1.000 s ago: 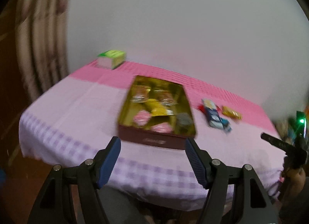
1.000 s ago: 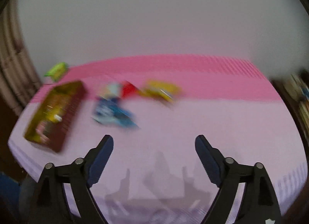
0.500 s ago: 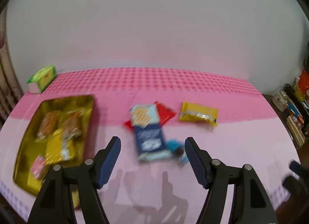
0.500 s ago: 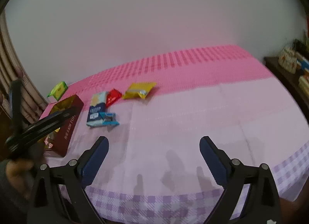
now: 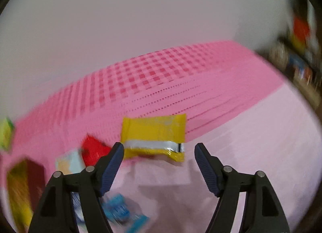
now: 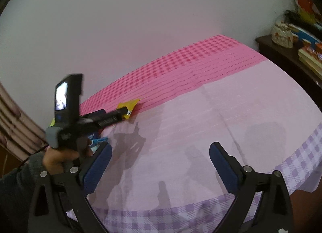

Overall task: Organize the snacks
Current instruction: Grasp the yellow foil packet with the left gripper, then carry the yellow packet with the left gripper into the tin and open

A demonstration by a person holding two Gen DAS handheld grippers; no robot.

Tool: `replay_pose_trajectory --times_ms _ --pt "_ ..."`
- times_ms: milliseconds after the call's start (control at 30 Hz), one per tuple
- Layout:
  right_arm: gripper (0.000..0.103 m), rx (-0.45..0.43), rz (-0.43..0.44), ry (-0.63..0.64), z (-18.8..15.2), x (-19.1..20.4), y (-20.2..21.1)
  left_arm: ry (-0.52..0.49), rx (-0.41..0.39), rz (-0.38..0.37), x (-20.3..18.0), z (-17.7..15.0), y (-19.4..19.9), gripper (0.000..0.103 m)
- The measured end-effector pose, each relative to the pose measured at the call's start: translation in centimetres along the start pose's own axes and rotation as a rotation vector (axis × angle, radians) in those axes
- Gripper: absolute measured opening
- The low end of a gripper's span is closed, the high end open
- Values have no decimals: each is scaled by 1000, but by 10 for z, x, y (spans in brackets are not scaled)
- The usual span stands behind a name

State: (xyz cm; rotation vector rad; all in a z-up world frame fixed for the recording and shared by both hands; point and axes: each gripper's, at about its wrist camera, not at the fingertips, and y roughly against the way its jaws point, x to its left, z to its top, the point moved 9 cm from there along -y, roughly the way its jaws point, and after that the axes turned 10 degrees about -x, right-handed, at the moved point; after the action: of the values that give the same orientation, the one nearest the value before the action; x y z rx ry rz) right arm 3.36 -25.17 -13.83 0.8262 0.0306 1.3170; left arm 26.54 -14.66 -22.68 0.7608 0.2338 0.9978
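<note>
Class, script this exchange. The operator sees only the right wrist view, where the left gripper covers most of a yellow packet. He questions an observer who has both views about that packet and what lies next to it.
Operator: Is the left gripper clamped on the yellow packet?
Observer: No. In the left wrist view its jaws are opening and neither pad presses on the packet.
Operator: What lies right beside the packet? My view is blocked there.
Observer: A red packet lies just left of the yellow one, partly behind the gripper's left finger.
</note>
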Motion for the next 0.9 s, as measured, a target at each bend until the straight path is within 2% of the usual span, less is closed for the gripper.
replay_pose_trajectory --times_ms 133,200,333,400,433,467,500,600,667,900 --pt "97 -4 16 4 2 5 2 -105 39 -77 -20 -6 -15 74" --pt "97 0 26 5 2 6 3 -168 45 -51 -23 -8 -22 74" --pt "97 19 36 3 -1 5 -1 -176 50 2 -12 -8 -33 74" --pt "97 24 34 -17 -1 1 -2 -164 71 2 -8 -6 -35 43" --pt "97 23 33 -26 -1 -1 -2 -169 52 10 -8 -2 -32 28" --pt "97 20 34 -34 0 -1 -1 -143 49 -13 -9 2 -24 10" --pt "97 16 35 -36 1 -2 -1 -124 53 -27 -11 6 -17 9" --pt "97 9 39 -25 4 1 -2 -120 -4 -44 -12 23 9 8" --pt "97 11 45 -13 3 5 -1 -81 -41 -60 -6 38 32 8" --pt "97 21 59 20 -3 16 1 61 -219 -74 34 94 150 8"
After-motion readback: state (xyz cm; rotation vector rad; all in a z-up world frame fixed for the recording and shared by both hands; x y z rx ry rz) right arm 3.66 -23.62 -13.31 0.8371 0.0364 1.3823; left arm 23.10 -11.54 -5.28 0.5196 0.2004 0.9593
